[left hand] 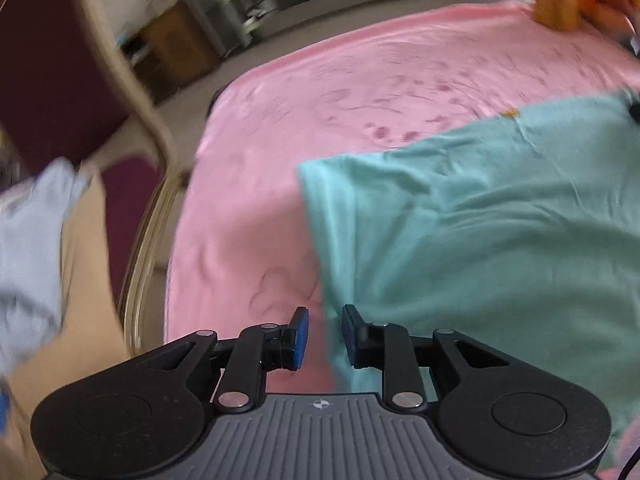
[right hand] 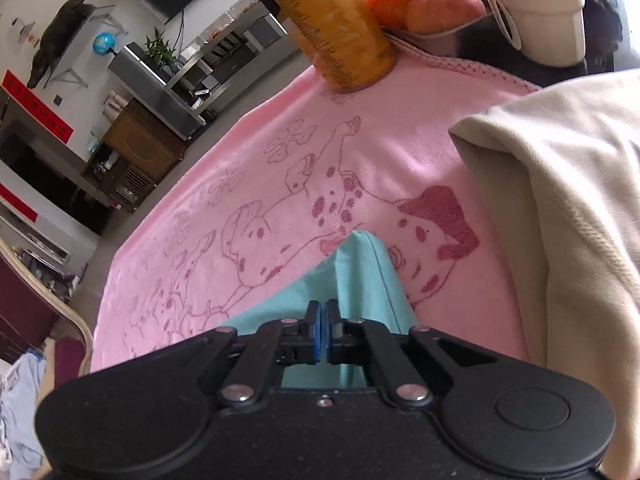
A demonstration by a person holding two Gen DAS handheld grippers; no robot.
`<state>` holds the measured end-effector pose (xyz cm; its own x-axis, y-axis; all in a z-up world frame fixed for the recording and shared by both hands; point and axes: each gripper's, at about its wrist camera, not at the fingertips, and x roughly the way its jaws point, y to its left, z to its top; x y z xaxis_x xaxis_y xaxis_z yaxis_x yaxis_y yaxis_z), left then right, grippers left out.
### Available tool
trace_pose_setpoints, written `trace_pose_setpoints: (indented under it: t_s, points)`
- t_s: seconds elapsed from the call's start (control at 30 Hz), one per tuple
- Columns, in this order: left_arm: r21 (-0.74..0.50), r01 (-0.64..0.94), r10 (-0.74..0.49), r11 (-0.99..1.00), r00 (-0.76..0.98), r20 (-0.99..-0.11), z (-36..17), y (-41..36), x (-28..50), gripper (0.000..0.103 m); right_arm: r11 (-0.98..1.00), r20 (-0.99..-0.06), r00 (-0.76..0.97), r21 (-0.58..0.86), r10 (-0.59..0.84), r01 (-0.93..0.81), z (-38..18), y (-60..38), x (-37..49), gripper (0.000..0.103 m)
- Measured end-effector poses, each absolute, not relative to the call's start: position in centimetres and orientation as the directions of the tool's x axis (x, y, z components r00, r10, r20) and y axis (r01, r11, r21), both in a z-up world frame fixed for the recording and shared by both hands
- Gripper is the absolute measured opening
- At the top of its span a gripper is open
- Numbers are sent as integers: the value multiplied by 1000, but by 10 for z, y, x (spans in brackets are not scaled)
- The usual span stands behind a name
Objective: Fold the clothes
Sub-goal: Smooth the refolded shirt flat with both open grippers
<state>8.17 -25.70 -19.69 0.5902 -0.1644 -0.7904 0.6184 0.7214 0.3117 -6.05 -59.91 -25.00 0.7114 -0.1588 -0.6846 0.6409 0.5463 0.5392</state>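
Note:
A teal garment point(left hand: 480, 240) lies spread over the right part of a pink printed blanket point(left hand: 360, 92). My left gripper point(left hand: 325, 336) hovers at the garment's near left edge. Its blue-padded fingers stand apart with that edge running between them, and the pads do not press on it. In the right wrist view a corner of the teal garment point(right hand: 360, 272) rises to a point over the pink blanket point(right hand: 280, 160). My right gripper point(right hand: 324, 332) has its pads almost together, pinched on this cloth.
A folded cream garment point(right hand: 560, 200) lies at the right. At the blanket's far edge stand an orange bottle point(right hand: 340, 32) and a bowl of fruit point(right hand: 440, 8). A maroon chair point(left hand: 52, 60) with pale blue clothes point(left hand: 28, 240) stands to the left.

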Motion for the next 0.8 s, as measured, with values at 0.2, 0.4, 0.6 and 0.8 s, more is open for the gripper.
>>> trace_pose_setpoints:
  t_s: [0.2, 0.4, 0.6, 0.8]
  points:
    - [155, 715, -373, 681, 521, -767, -181, -250, 35, 27, 673, -675, 737, 529, -35, 517, -230, -539, -70, 16]
    - [247, 796, -325, 553, 479, -815, -205, -266, 6, 31, 784, -725, 683, 473, 89, 401, -244, -465, -67, 16]
    - [249, 813, -259, 527, 432, -864, -196, -226, -10, 31, 805, -767, 582, 511, 270, 301, -235, -427, -100, 20]
    - [191, 784, -307, 591, 438, -845, -179, -205, -9, 30, 775, -697, 685, 547, 213, 316, -210, -446, -143, 24]
